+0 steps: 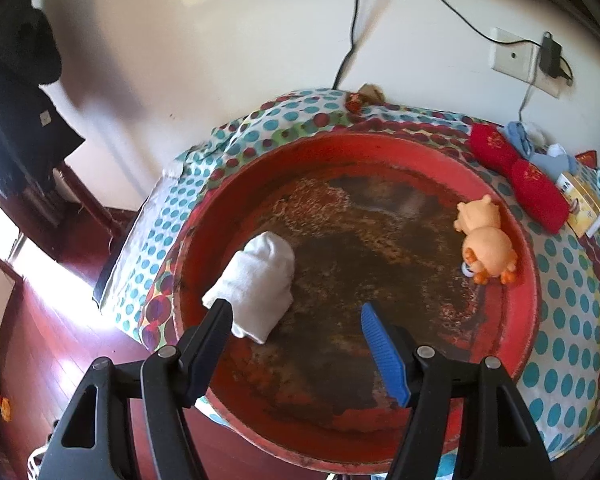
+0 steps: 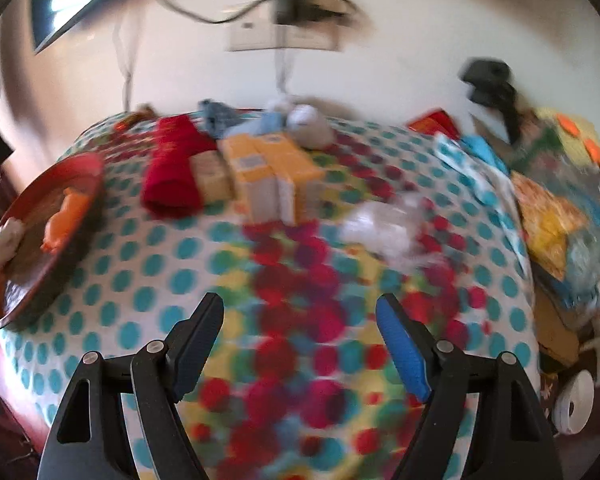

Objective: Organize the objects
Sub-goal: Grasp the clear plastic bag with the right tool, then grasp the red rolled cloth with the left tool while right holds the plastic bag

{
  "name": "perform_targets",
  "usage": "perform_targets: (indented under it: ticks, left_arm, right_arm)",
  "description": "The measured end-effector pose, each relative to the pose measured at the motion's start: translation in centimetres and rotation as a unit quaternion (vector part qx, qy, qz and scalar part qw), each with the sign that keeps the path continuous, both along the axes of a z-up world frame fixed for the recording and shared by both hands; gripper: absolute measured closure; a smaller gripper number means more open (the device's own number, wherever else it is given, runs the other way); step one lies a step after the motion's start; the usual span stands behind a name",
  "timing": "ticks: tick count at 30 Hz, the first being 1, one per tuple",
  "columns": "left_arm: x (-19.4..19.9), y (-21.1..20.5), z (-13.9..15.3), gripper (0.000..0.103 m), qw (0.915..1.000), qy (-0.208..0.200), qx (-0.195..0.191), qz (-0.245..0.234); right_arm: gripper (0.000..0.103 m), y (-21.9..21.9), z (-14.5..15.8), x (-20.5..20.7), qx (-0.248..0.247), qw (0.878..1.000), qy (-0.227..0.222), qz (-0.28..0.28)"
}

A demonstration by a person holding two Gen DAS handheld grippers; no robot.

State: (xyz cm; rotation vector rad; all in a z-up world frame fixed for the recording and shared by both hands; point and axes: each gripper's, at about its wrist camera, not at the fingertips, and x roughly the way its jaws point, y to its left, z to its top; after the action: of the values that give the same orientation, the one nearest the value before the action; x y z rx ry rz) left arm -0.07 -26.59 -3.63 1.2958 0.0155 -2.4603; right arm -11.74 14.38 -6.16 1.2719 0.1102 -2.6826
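Left wrist view is showing the left gripper [image 1: 296,320] hanging over the near part of the round red tray [image 1: 500,184], its jaws standing spread and pinching nothing; the rolled white sock [image 1: 260,284] is lying on the tray's floor just beside the black left finger [image 1: 208,344], though whether they are touching cannot be told. The orange toy pig [image 1: 486,240] is sitting at the tray's far right rim. Beyond that rim, the red rolled cloth [image 1: 520,178] is lying on the dotted tablecloth [image 1: 572,300]. In the blurred right wrist view, the right gripper [image 2: 300,316] is hovering well to the right of the tray [image 2: 4,312], its jaws spread and empty above the tablecloth [image 2: 140,248]. Farther from the tray, yellow boxes [image 2: 268,176] are standing beside the red cloth [image 2: 172,172].
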Motion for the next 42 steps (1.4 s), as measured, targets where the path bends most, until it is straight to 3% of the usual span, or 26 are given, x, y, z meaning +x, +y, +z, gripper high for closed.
perform_targets:
  ticks: [6,9,18,24,28,34,42]
  left_arm:
    - [-0.8,1.4,0.3,0.034,0.9997,-0.008,0.024,-0.006]
    - [-1.5,2.5,0.5,0.034,0.9998,-0.013,0.013,-0.009]
    - [-4.5,7.0,1.0,0.034,0.9985,-0.029,0.013,-0.044]
    - [-7.3,11.7,1.2,0.034,0.996,-0.038,0.021,-0.079]
    - [-9.5,14.4,0.7,0.034,0.9933,-0.041,0.052,-0.095]
    - [-13.7,17.4,-1.0,0.034,0.9856,-0.057,0.134,-0.086]
    - [-18.3,20.5,-1.2,0.034,0.9841,-0.054,0.153,-0.072]
  right_arm:
    - [0.03,4.2,-0.8,-2.2,-0.003,0.999,0.007,-0.033]
    - [0.031,5.4,-1.5,-3.8,-0.01,0.999,0.003,-0.037]
    - [0.037,5.1,-2.9,-8.3,-0.018,1.0,-0.009,-0.017]
    - [0.054,4.7,-3.5,-9.5,-0.022,1.0,-0.009,-0.007]
    - [0.064,5.1,-3.5,-9.3,-0.028,1.0,-0.008,-0.006]
    - [0.065,6.5,-4.1,-8.3,-0.044,0.999,-0.004,-0.014]
    - [0.065,6.9,-4.3,-8.2,-0.059,0.998,-0.008,-0.015]
